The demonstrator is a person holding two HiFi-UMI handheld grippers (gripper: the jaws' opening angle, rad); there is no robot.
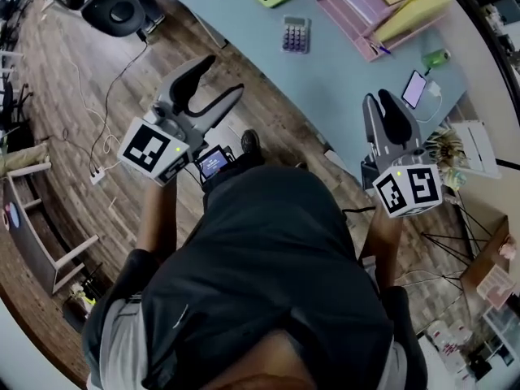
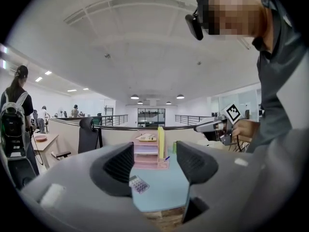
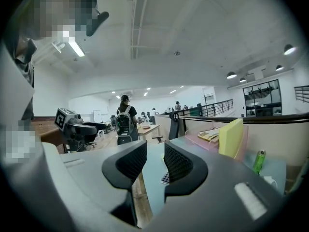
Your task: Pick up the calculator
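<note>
Approach step. Left gripper [image 1: 221, 78] wide open, empty; right gripper [image 1: 383, 101] barely open, empty. Calculator [image 1: 296, 34] at 1 o'clock from left; next reach, straddle it.

Pretty even indoor light, nothing harsh. Ceiling lamps [image 2: 134, 96] show as small bright spots in the left gripper view, and a tube light [image 3: 76, 48] at 10 o'clock blows out a bit in the right gripper view. All three are fisheye, bent with black corners. Head view's dimmer, and the wood floor [image 1: 73, 96] at 9 o'clock looks dull.
</note>
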